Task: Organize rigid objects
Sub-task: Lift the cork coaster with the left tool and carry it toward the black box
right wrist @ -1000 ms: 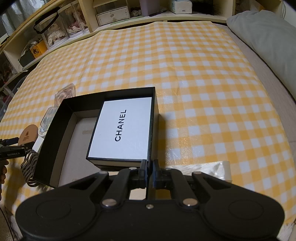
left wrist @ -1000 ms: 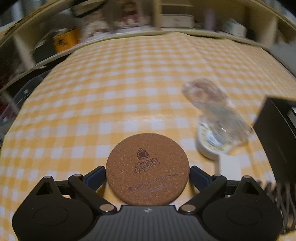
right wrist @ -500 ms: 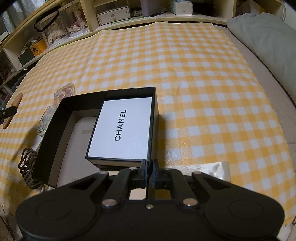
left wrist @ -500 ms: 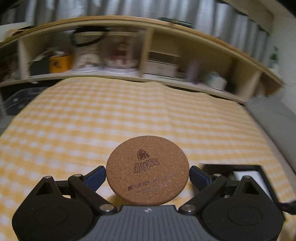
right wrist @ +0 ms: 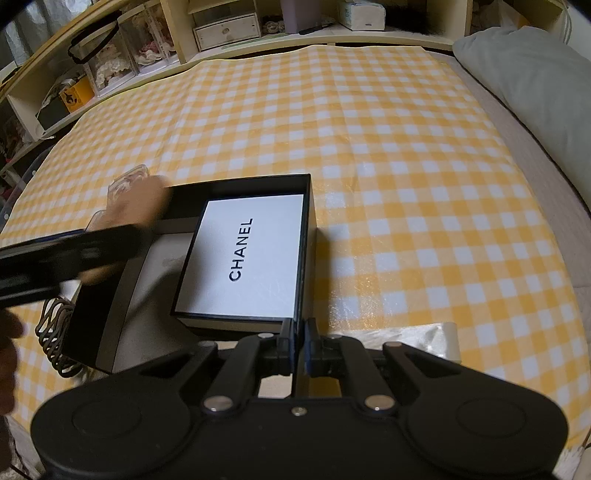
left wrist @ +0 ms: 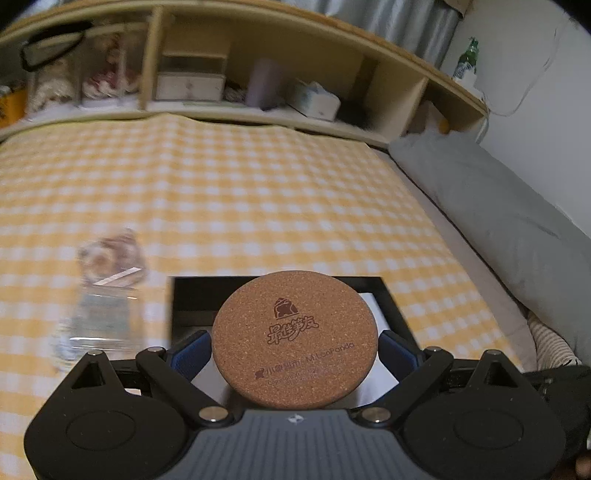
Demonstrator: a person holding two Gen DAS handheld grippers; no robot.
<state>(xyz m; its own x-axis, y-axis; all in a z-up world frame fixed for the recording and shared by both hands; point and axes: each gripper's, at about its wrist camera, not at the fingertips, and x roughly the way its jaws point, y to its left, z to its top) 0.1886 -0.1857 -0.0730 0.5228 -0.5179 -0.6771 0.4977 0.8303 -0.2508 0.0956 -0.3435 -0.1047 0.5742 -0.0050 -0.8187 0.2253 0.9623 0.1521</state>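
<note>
My left gripper (left wrist: 294, 349) is shut on a round cork coaster (left wrist: 294, 338) and holds it in the air above the open black box (left wrist: 391, 295). In the right wrist view the left gripper (right wrist: 147, 225) and the blurred coaster (right wrist: 136, 206) hang over the box's left wall (right wrist: 92, 317). My right gripper (right wrist: 298, 345) is shut on the near wall of the black box. A white box marked CHANEL (right wrist: 243, 258) lies inside the black box, on its right side.
Clear plastic packets (left wrist: 103, 295) lie on the yellow checked cloth (right wrist: 369, 129) left of the box. A dark coiled cord (right wrist: 51, 332) lies at the box's near left corner. A grey pillow (right wrist: 535, 85) is at the right. Shelves (right wrist: 221, 26) run along the back.
My left gripper has lifted the coaster off the cloth and carried it right, until it hangs over the black box. The right gripper and the box have stayed still.
</note>
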